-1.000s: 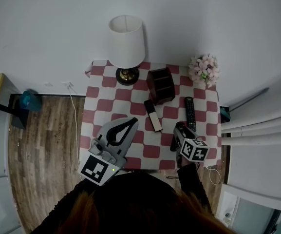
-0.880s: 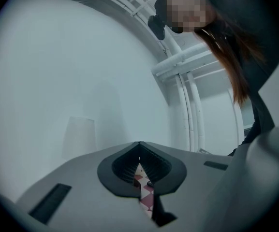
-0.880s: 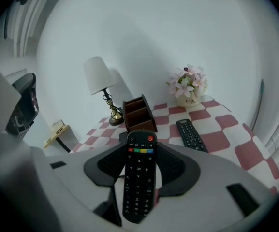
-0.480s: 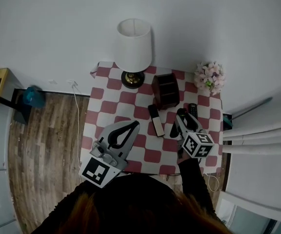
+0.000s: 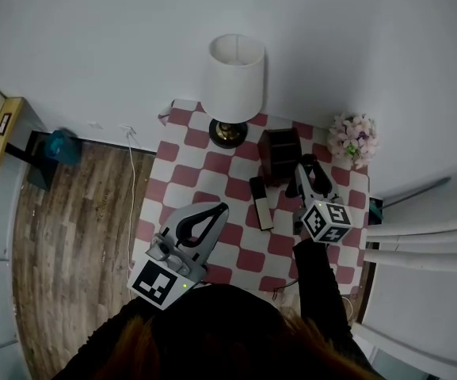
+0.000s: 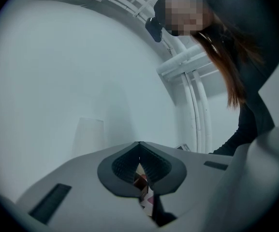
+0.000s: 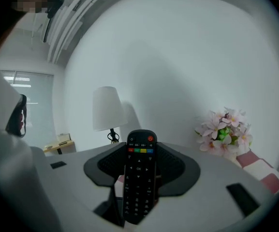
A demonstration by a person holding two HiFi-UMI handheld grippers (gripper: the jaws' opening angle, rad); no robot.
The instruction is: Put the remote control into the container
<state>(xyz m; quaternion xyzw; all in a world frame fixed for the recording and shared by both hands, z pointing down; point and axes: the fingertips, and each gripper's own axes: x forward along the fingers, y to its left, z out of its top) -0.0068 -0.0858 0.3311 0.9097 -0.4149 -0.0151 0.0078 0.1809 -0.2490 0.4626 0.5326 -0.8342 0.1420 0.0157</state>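
The right gripper (image 7: pixel 140 153) is clamped on a black remote control (image 7: pixel 139 182), which lies lengthwise between its 2 jaws, buttons facing the camera. In the head view this gripper (image 5: pixel 307 169) is just beside the right edge of the dark wooden container (image 5: pixel 278 153) on the red-and-white checkered surface (image 5: pixel 182 174). A 2nd, black-and-cream remote (image 5: pixel 261 203) lies flat in front of the container. The left gripper (image 5: pixel 221 209) hangs over the surface's near edge, jaw tips together, holding nothing.
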